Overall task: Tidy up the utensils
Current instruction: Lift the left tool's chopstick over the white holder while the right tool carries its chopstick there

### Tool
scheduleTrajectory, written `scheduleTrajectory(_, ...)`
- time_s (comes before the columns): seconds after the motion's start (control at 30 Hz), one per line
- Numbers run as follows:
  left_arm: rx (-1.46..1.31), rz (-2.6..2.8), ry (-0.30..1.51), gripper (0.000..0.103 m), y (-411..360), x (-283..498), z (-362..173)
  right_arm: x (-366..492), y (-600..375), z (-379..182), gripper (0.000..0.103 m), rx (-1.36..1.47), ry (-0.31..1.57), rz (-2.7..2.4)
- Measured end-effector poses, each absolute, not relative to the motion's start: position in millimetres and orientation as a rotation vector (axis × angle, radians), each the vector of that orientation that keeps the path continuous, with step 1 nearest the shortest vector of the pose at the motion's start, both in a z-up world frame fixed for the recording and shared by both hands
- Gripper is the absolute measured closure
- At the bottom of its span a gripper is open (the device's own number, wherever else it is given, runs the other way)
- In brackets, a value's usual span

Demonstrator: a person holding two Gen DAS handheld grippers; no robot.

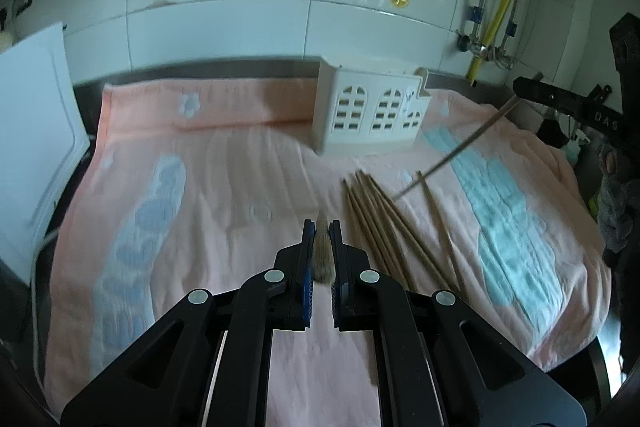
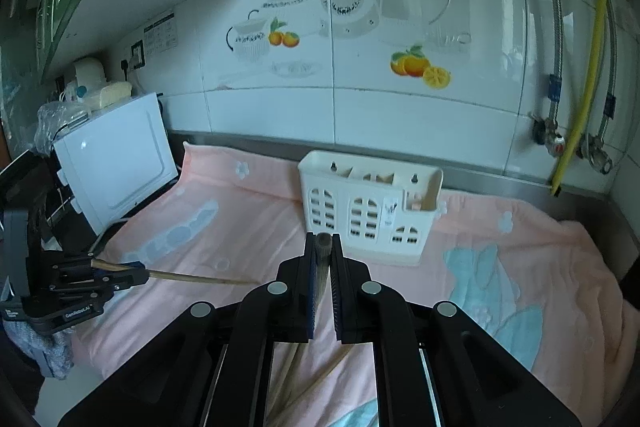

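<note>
One chopstick (image 1: 323,251) is clamped in the left hand-held gripper (image 1: 321,227), another (image 2: 322,259) in the right hand-held gripper (image 2: 322,241); loose chopsticks (image 1: 384,227) are spread on the towel (image 1: 200,187), near the white holder (image 1: 370,111); the towel is laid over the counter (image 2: 520,183).

I see a white plastic utensil holder (image 2: 370,205) standing upright on the pink towel at the centre of the right wrist view, its front pierced with arched window cut-outs, its top split into compartments. In the left wrist view a loose bundle of wooden chopsticks (image 1: 384,227) lies flat, right of centre, fanned slightly, tips toward the holder and apart from it. One chopstick (image 1: 323,251) is pinched at lower centre, end-on to me. Another chopstick (image 1: 460,151) slants through the air from upper right, its tip just above the bundle.
</note>
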State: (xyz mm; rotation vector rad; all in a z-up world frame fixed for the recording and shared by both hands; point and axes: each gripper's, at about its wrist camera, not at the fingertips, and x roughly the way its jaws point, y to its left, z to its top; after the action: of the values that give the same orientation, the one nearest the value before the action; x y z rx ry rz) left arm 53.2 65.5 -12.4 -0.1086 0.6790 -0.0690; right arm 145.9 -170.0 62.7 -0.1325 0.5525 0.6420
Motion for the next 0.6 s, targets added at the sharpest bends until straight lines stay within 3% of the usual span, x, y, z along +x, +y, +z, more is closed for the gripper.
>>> scheduleTrajectory(0.6, 0.033, -0.164, 0.511, 0.097, 39.8, 112.4, 103.7, 223.2, -189.4, 174.8, 0.097, -0.166, 0.479, 0.506)
